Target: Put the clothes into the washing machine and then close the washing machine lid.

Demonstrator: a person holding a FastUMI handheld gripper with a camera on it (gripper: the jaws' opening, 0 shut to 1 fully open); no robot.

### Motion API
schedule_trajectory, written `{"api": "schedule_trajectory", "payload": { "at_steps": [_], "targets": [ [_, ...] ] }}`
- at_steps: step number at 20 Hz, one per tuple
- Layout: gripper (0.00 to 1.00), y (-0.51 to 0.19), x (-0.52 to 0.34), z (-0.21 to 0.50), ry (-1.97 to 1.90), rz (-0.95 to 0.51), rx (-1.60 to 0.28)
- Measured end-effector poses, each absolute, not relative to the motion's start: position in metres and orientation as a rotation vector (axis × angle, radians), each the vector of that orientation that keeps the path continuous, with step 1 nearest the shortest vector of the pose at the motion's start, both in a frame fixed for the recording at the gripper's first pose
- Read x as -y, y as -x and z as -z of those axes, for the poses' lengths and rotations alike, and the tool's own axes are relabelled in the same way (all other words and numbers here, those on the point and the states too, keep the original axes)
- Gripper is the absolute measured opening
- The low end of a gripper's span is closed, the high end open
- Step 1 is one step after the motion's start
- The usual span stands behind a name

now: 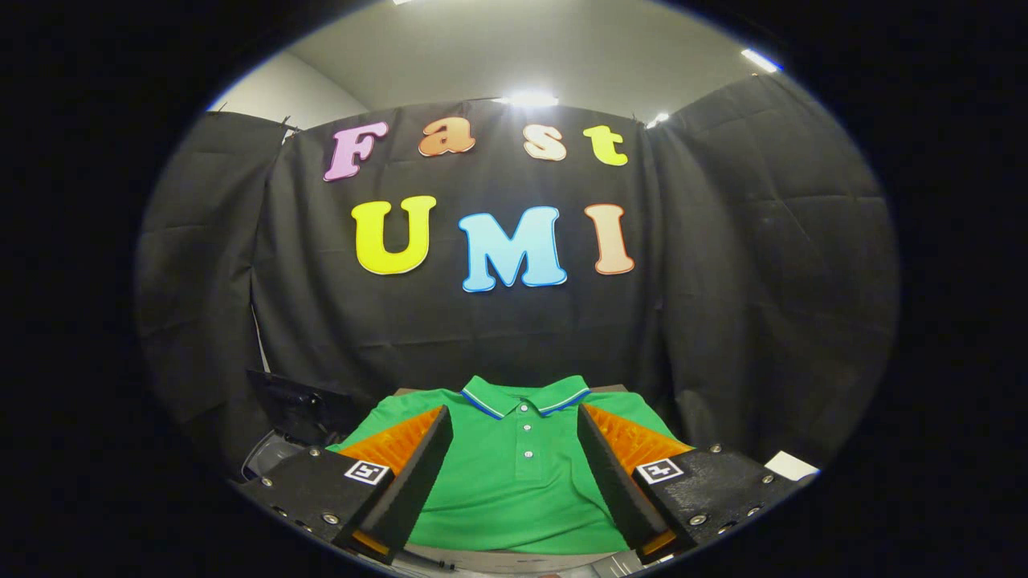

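Observation:
A green polo shirt (514,474) with a blue-and-white trimmed collar and white buttons lies spread flat on a table, collar toward the booth wall. My gripper (514,437) hovers above it, open wide, with nothing between its fingers; the shirt's button placket shows in the gap. The washing machine (301,413) appears as a dark raised lid and a pale rim just left of the left finger, mostly hidden.
The black cloth wall closes off the space right behind the table. A small white object (791,464) sits beyond the right finger. The table's brown edge (610,389) shows behind the shirt's collar.

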State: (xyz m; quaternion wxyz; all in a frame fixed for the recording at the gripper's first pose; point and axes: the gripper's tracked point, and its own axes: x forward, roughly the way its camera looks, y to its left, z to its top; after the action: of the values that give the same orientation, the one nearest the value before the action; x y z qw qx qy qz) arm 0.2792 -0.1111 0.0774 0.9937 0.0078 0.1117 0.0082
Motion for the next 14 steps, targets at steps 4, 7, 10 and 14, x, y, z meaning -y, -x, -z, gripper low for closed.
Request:
{"api": "schedule_trajectory", "payload": {
  "at_steps": [4, 7, 10, 14],
  "targets": [
    [0.96, -0.307, 0.117, -0.05, -0.013, -0.03, -0.31],
    [0.96, -0.328, 0.12, -0.034, -0.029, -0.036, -0.362],
    [0.96, -0.347, 0.124, -0.012, -0.046, -0.043, -0.436],
    [0.96, -0.364, 0.126, 0.008, -0.037, -0.047, -0.512]
  ]
}}
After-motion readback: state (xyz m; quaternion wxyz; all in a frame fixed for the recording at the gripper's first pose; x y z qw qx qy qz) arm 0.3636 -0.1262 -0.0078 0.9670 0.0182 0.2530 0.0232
